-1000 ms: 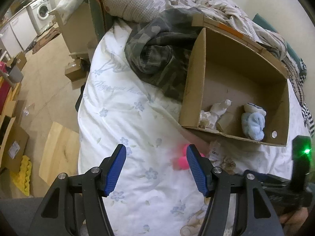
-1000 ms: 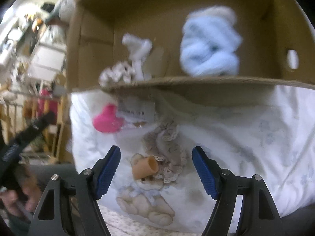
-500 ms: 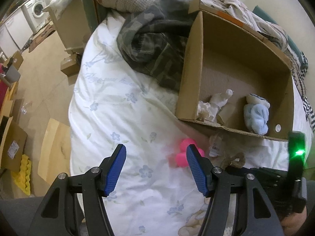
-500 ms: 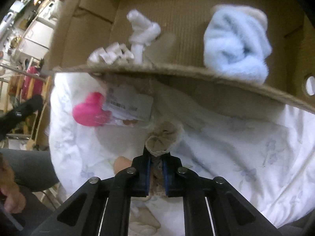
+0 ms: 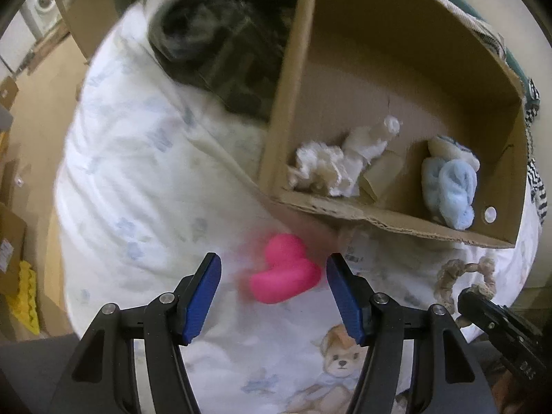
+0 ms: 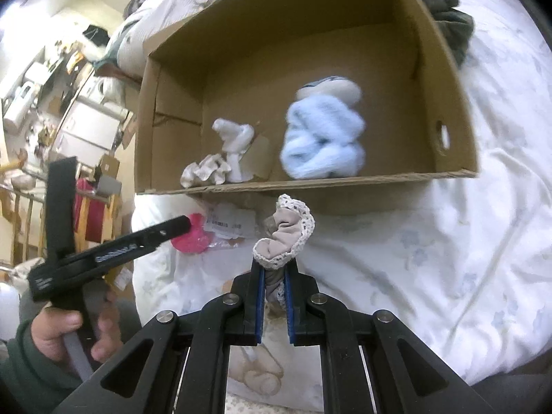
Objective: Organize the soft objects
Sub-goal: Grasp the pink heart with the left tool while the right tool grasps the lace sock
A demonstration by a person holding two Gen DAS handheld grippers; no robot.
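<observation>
A pink soft toy point(image 5: 284, 269) lies on the white bedsheet between the fingers of my left gripper point(image 5: 272, 262), which is open and not pressing on it. My right gripper point(image 6: 275, 269) is shut on a beige lace-trimmed scrunchie point(image 6: 286, 238), held just above the sheet in front of the cardboard box point(image 6: 310, 183). Inside the box lie a white sock bundle point(image 6: 234, 145) and a light blue fuzzy bundle point(image 6: 324, 141). The left wrist view shows the same box point(image 5: 379, 214), the scrunchie point(image 5: 462, 272) and the right gripper's tip at the lower right.
A dark camouflage blanket point(image 5: 220, 34) is heaped behind the box. A labelled plastic packet point(image 6: 227, 224) lies by the pink toy. The bed drops off at the left to a floor with cardboard boxes point(image 5: 10, 241). A hand point(image 6: 62, 327) holds the left gripper.
My right gripper closed on the scrunchie and lifted it off the sheet. My left gripper came down closer over the pink toy, still open.
</observation>
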